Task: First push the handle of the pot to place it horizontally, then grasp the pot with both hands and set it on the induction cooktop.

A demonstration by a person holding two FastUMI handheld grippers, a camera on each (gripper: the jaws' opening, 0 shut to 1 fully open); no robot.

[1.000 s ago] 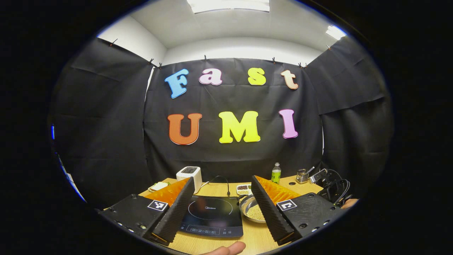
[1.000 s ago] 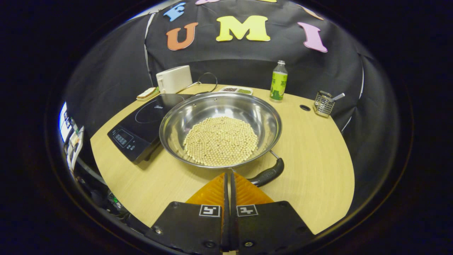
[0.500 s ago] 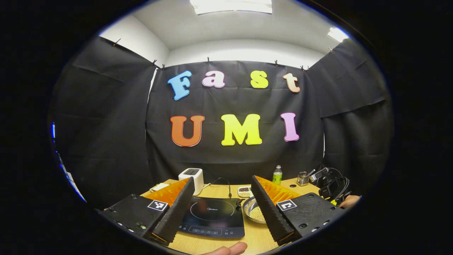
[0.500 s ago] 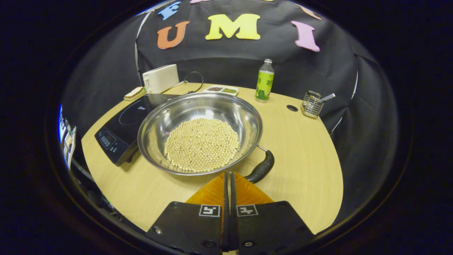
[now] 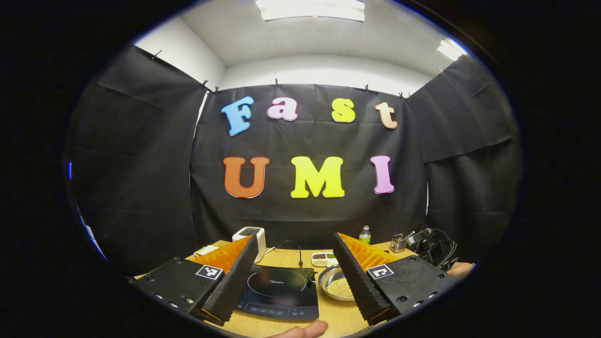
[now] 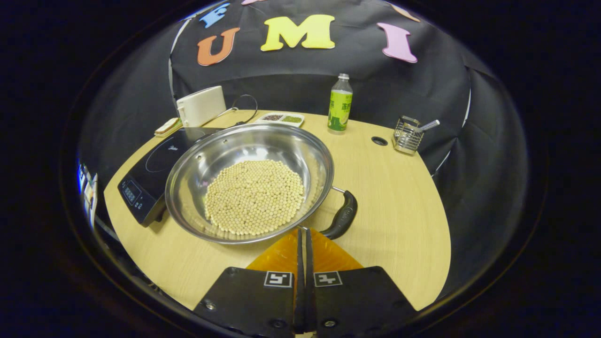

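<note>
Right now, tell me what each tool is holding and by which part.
Nothing is held. The left tool is open with nothing between its fingers; the right tool is shut on nothing, its tips by the pot's handle.

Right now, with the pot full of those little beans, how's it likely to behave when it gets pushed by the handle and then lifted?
The pot looks rigid polished steel, so it should probably pivot easily on the smooth table. The loose beans may add weight and could roll to one side if it tilts. The lone black handle sits off-centre, so a level two-sided lift seems safer.

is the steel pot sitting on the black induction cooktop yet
No, the round steel pot of pale beans rests on the wooden table beside the black induction cooktop.
</note>
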